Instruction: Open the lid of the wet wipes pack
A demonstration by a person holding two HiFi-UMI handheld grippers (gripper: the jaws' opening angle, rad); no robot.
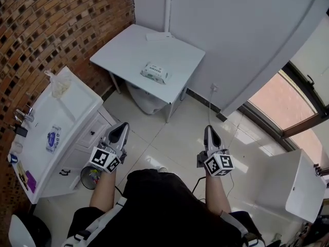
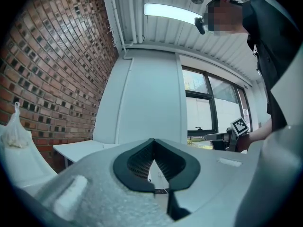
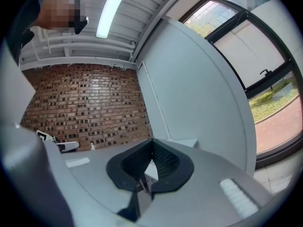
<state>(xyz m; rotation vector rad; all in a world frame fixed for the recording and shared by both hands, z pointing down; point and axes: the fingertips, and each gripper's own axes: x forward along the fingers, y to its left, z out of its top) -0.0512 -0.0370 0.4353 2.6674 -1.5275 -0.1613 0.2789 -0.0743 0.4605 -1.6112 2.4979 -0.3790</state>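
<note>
Both pressed together & empty: left hand-held gripper & right hand-held gripper must reach far-off wet wipes pack b4 spreading.

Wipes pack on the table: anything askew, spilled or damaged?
Nothing stands out. The wet wipes pack lies flat on the white table, roughly parallel to its front edge; no spill. Damage too small to tell.

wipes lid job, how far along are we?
Done: nothing visible. The wet wipes pack lies on the white table, apart from both grippers, lid apparently down. In hand: nothing. The left gripper and right gripper are shut and empty, over the floor short of the table. Left: reach the pack, steady it, lift the lid.
</note>
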